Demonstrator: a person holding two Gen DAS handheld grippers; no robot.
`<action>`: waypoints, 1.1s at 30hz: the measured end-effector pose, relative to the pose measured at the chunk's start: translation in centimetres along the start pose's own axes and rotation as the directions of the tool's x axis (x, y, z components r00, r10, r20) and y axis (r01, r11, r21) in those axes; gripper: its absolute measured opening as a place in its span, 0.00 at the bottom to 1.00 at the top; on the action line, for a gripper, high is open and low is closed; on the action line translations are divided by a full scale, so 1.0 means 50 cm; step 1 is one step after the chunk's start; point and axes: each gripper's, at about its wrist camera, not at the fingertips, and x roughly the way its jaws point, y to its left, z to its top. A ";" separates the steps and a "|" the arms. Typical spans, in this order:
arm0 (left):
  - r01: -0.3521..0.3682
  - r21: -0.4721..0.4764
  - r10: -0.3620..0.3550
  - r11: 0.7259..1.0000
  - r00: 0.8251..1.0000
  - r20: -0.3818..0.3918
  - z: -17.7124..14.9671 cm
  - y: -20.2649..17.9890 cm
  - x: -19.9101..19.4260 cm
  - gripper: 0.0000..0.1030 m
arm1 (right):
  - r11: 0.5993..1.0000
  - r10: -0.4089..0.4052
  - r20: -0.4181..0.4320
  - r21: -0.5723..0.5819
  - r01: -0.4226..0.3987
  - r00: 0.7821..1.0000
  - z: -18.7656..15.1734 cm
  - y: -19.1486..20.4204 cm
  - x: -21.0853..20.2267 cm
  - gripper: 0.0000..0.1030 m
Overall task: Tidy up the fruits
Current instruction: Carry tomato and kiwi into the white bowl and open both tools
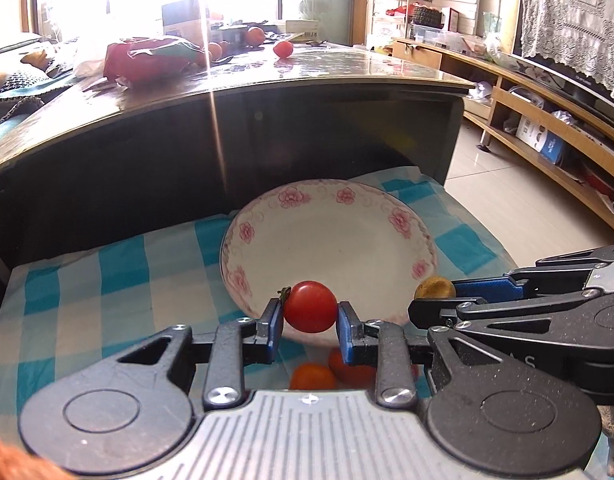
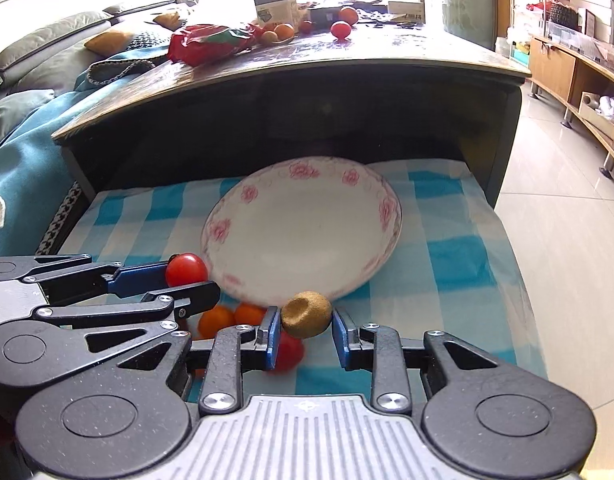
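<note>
While both fruits hang just short of the plate point(image 2: 303, 248), go slow. Left gripper point(image 1: 310, 316) pinches the cherry tomato point(image 1: 310, 306), right gripper point(image 2: 306, 326) clamps the brown fruit point(image 2: 307, 314); I'd release low over the middle.

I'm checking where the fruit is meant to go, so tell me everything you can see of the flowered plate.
The plate is a round, shallow, white dish, glazed like ceramic, with pink flowers printed around its rim. It lies flat on the blue and white checked cloth, under the overhang of a dark table. Nothing lies in it. The left gripper holds a red tomato and the right gripper a brown fruit at its near rim; neither visibly touches it.
</note>
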 end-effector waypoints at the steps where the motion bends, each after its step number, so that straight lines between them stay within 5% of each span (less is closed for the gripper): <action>1: -0.003 0.002 0.003 1.000 1.000 -0.003 0.004 0.002 0.009 0.37 | 1.000 -0.001 0.000 0.001 0.001 1.000 0.006 -0.004 0.009 0.22; 15: -0.034 0.006 0.034 0.999 0.999 -0.038 0.011 0.018 0.078 0.36 | 0.998 -0.011 -0.006 -0.055 0.010 1.000 0.038 -0.015 0.092 0.23; 33: -0.040 -0.002 0.040 0.999 0.999 -0.022 0.018 0.028 0.068 0.39 | 0.998 -0.021 0.002 -0.051 0.021 1.000 0.043 -0.019 0.104 0.32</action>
